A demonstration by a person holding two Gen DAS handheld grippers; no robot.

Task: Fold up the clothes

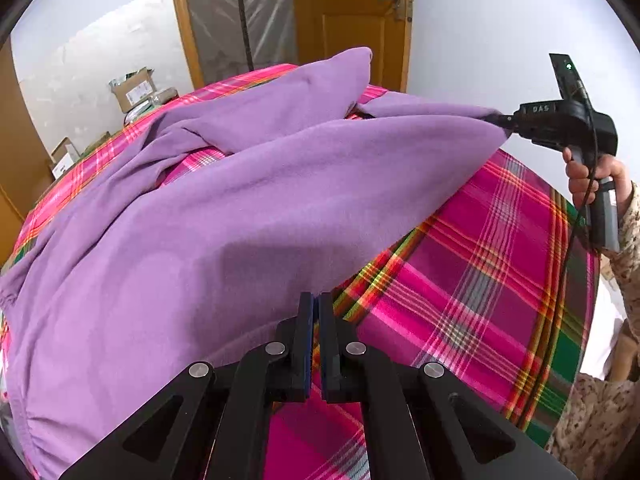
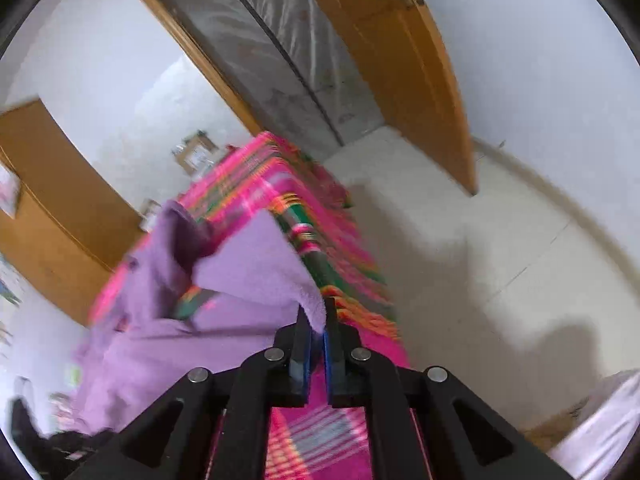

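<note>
A purple garment (image 1: 240, 208) lies spread over a table covered with a pink plaid cloth (image 1: 480, 260). My left gripper (image 1: 317, 300) is shut at the garment's near edge, and the fabric meets its fingertips. My right gripper (image 1: 505, 122), held by a hand (image 1: 588, 176) at the right, is shut on a corner and lifts it above the table. The edge runs taut between the two grippers. In the right wrist view a tuft of the purple garment (image 2: 256, 272) sits pinched in my right gripper (image 2: 318, 312), and the rest drapes to the left over the plaid cloth (image 2: 320, 224).
Cardboard boxes (image 1: 134, 88) stand behind the table at the far left. A wooden door (image 1: 356, 12) and a plastic-covered doorway are beyond the table. Pale floor (image 2: 480, 240) drops off past the table's right edge. A patterned sleeve (image 1: 600, 412) is at the lower right.
</note>
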